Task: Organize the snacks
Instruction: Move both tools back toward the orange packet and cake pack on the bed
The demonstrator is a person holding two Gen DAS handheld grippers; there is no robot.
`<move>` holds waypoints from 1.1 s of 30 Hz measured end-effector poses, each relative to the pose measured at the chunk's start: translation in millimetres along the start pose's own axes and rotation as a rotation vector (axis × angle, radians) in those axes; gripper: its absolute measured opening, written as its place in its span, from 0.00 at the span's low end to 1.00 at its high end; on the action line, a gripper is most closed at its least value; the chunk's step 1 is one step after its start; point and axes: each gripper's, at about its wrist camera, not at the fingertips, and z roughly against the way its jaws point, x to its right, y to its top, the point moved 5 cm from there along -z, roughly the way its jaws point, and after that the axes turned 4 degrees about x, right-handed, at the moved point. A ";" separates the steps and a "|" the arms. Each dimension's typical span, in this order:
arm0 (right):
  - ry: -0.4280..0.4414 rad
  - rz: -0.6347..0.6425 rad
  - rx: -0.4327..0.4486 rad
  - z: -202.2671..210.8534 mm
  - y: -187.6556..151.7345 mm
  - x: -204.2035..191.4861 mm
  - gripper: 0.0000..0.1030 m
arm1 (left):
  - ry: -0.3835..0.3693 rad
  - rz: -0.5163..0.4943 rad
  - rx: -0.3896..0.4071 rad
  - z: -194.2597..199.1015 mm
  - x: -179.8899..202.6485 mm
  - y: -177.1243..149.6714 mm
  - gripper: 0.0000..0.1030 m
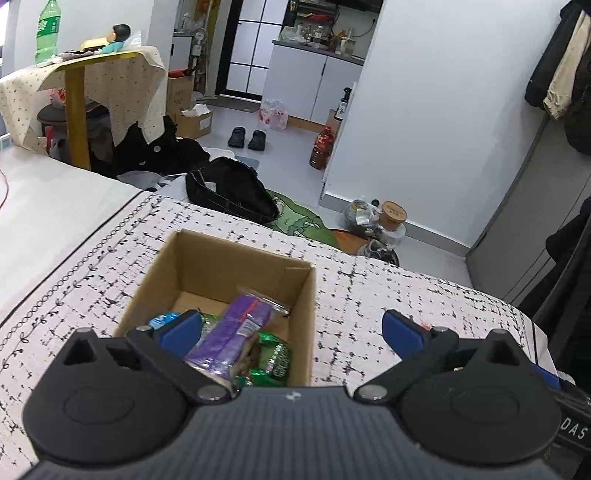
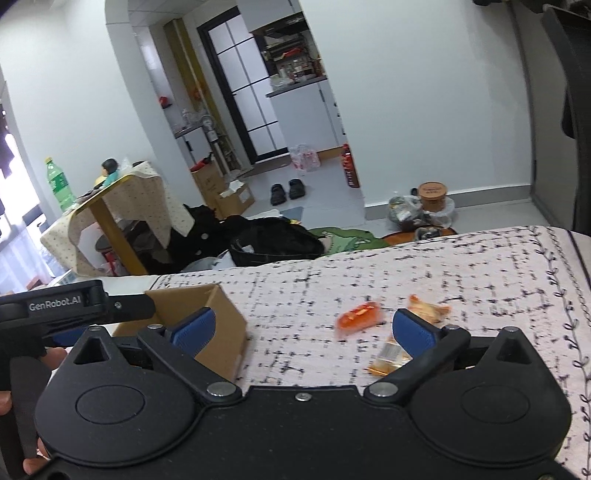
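The left tool [image 1: 291,328] is seen spread wide with nothing between its blue pads [image 1: 183,328], and it is held over the near end of an open cardboard box [image 1: 207,258]. Inside the box, snacks are already gathered: a purple packet [image 1: 229,343] lies lengthwise on top, green wrappers [image 1: 275,360] are tucked beneath and beside it, and a blue-wrapped item [image 1: 160,320] is partly hidden behind the left pad. The box is set on a bed covered by a pale, black-flecked spread [image 1: 369,295].

The right tool [image 2: 303,328] is likewise seen wide apart and empty, held above the same spread [image 2: 480,280]. The box [image 2: 225,325] is found just to its left, with the left tool's black body [image 2: 55,306] reaching over it (a person's fingers [image 2: 55,356] are glimpsed under that body). Three loose snacks are left on the spread, well apart from the box: an orange packet [image 2: 358,316] blurred between the pads, a clear yellowish packet [image 2: 389,360] partly behind the right pad, and a crumpled orange-edged wrapper [image 2: 430,308] a little farther off.

Beyond the bed's edge, dark bags [image 1: 232,192] and a green mat [image 1: 303,223] are seen on the floor. Farther still, a pair of black shoes [image 1: 247,138] is placed near a doorway, and a green bottle [image 1: 48,31] is stood on a cloth-draped side surface [image 1: 110,59].
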 end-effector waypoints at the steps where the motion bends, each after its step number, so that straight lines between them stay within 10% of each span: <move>1: -0.006 -0.006 0.001 1.1 -0.5 3.2 1.00 | -0.007 -0.002 -0.003 -0.4 2.2 -1.2 1.00; 33: -0.109 -0.120 -0.073 -21.0 -19.0 87.3 0.91 | -0.209 -0.131 -0.068 -64.5 92.9 -36.3 0.97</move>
